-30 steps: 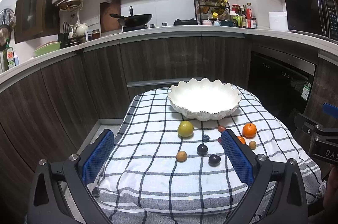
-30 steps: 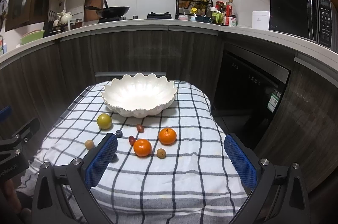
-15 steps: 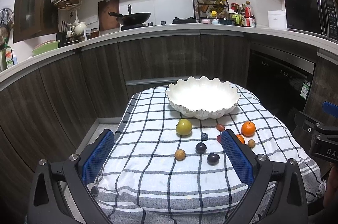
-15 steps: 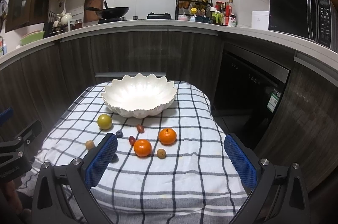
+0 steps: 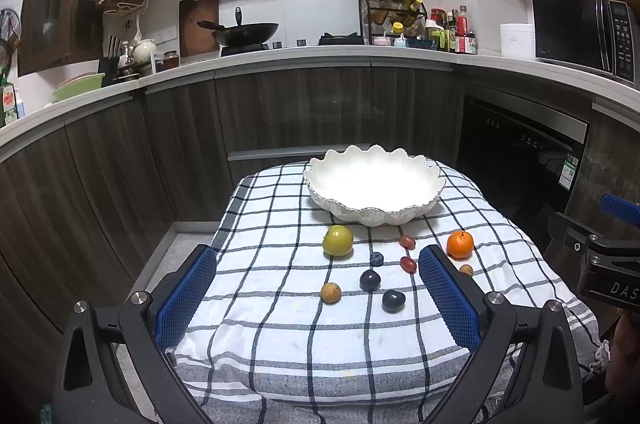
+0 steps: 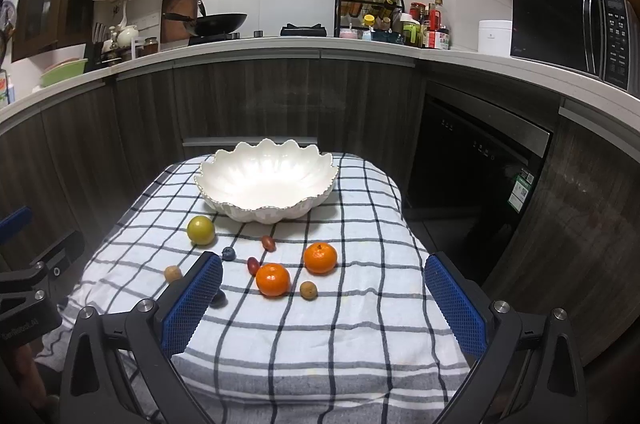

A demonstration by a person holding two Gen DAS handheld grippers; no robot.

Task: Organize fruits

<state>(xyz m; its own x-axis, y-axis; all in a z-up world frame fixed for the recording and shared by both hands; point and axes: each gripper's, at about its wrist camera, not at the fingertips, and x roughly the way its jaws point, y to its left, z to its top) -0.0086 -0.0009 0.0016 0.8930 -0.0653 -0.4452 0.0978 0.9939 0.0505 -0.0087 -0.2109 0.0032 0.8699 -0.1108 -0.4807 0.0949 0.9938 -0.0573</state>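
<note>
An empty white scalloped bowl (image 5: 374,184) (image 6: 266,180) stands at the far end of a checked cloth (image 5: 280,324) (image 6: 340,324). In front of it lie a yellow-green fruit (image 5: 338,241) (image 6: 200,230), two oranges (image 6: 273,279) (image 6: 320,257), two dark plums (image 5: 370,280) (image 5: 393,300), a blueberry (image 5: 376,258), two red grapes (image 5: 407,242) (image 5: 408,264) and two small brown fruits (image 5: 331,293) (image 6: 308,290). My left gripper (image 5: 316,288) and right gripper (image 6: 322,290) are both open and empty, hovering short of the fruit.
Dark wood cabinets and a white counter curve behind the table. A black oven door (image 6: 480,160) is to the right. The counter carries a wok (image 5: 244,32), spice rack (image 5: 388,12) and microwave (image 5: 580,32).
The left gripper has risen slightly, so the fruit sits a little lower and nearer in its view. The right gripper has barely moved. Both stay open.
</note>
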